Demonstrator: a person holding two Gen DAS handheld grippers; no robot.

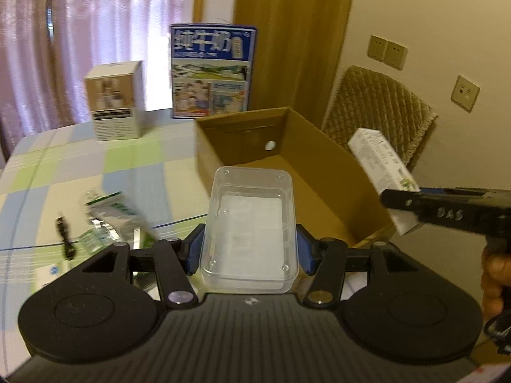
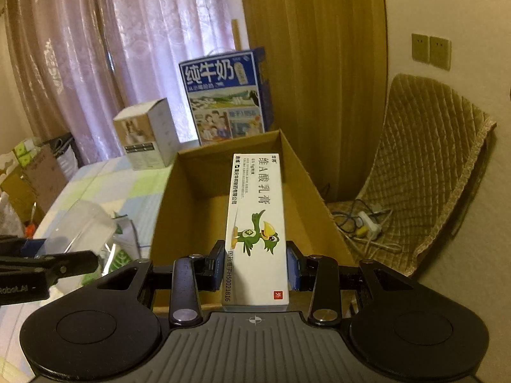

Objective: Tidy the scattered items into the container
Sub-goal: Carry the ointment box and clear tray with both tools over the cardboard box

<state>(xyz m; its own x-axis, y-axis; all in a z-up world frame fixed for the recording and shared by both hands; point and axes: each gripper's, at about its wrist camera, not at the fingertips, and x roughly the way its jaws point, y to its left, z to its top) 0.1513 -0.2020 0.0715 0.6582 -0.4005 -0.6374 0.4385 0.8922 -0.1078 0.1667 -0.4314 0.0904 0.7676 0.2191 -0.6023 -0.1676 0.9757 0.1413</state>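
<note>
**Q.** What do your two grippers carry, and where is the container?

**A.** Your left gripper is closed on a clear plastic tub, its blue pads pressed against the tub's long walls. Your right gripper is closed on a white ointment carton, which stands lengthwise between the pads. The cardboard box sits open on the checked tablecloth, directly ahead of both loads.

**Q.** How do you finish this step cleanly?

**A.** In the right wrist view the carton already hangs over the box's open mouth, so lower it inside the walls before you part the jaws; a high release would likely let it tumble. Bring the tub in beside it, not on top, and keep the two grippers apart as they converge. The tub's walls look thin and flexible, so ease the grip rather than snapping it open.

**Q.** What remains afterwards?

**A.** Green-printed packets and a black cable lie on the cloth, left of the box.
</note>
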